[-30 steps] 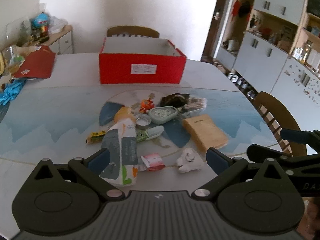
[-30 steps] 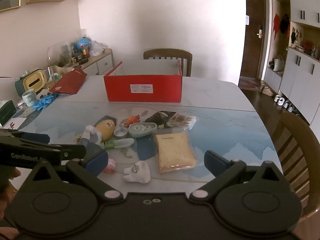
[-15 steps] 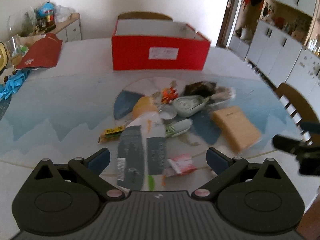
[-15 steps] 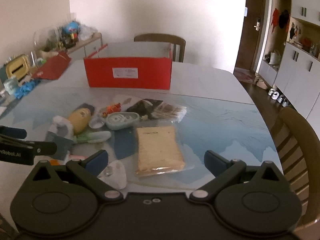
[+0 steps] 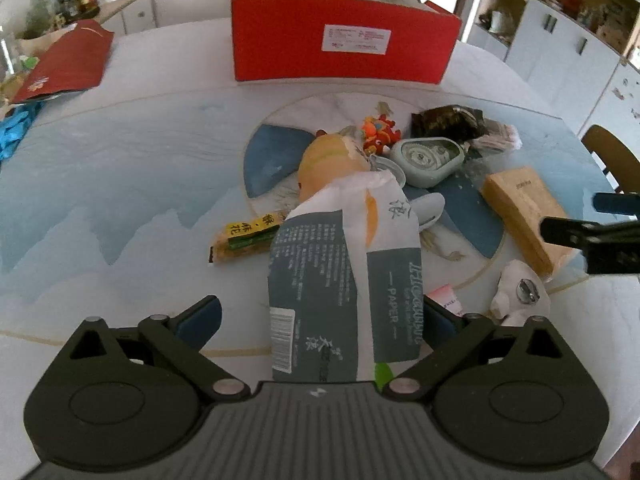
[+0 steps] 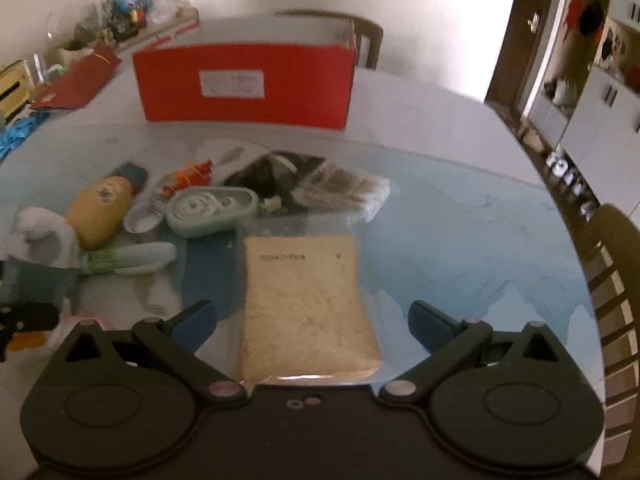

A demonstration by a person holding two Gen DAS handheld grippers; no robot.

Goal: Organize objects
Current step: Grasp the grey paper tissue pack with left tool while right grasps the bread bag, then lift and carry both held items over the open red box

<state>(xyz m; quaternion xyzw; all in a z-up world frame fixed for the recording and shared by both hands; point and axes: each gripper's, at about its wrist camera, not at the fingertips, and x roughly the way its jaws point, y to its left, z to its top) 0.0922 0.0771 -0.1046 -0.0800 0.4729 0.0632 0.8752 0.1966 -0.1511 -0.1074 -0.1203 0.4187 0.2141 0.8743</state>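
My left hand-held gripper (image 5: 320, 320) is spread wide either side of the grey-and-white tissue pack (image 5: 344, 280), which lies on the surface (image 5: 120, 184) before the red box (image 5: 344, 36). My right hand-held gripper (image 6: 312, 320), equally wide, straddles the tan packet (image 6: 306, 308) (this blurred view alone shows its printed top).

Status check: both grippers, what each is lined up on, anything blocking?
Left gripper open, jaws either side of tissue pack. Right gripper open, tan packet between jaws, not clamped. Red box behind pile, path clear.
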